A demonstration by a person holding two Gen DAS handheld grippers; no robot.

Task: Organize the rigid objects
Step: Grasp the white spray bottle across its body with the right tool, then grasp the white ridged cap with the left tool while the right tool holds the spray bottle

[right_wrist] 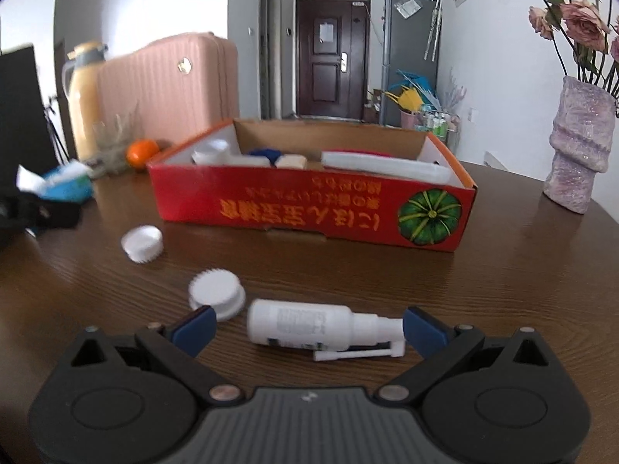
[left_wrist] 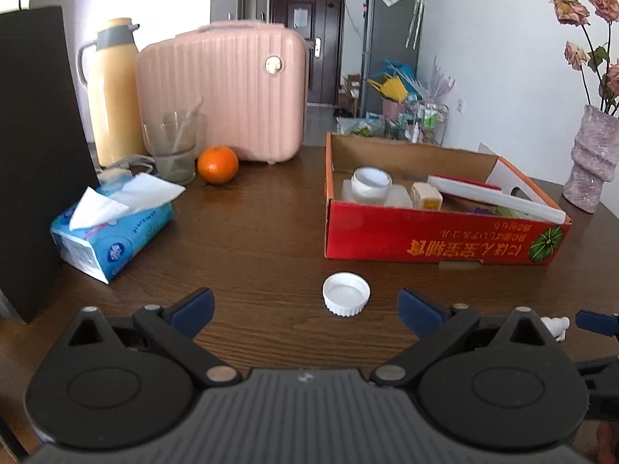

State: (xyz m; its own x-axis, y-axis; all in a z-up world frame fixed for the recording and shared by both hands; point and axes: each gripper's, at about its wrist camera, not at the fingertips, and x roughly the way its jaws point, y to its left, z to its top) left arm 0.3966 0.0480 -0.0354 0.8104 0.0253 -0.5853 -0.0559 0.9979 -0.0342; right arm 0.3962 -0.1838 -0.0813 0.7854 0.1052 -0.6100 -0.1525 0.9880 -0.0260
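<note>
A red cardboard box (left_wrist: 425, 239) (right_wrist: 309, 212) stands on the brown table, holding a white jar (left_wrist: 369, 183), a small yellow block (left_wrist: 425, 195) and a long white flat piece (left_wrist: 499, 197). A white ribbed cap (left_wrist: 346, 294) (right_wrist: 142, 243) lies open side up just ahead of my left gripper (left_wrist: 305, 305), which is open and empty. In the right wrist view a white spray bottle (right_wrist: 309, 326) lies on its side between the fingers of my open right gripper (right_wrist: 309, 324), its nozzle pointing right. A second white cap (right_wrist: 216, 294) rests beside the bottle's base.
A pink ribbed case (left_wrist: 224, 92), a yellow thermos (left_wrist: 114, 89), a glass (left_wrist: 172, 147), an orange (left_wrist: 217, 164) and a blue tissue pack (left_wrist: 112, 224) fill the left side. A dark panel (left_wrist: 35, 154) stands at far left. A purple vase (right_wrist: 576, 147) with flowers sits right.
</note>
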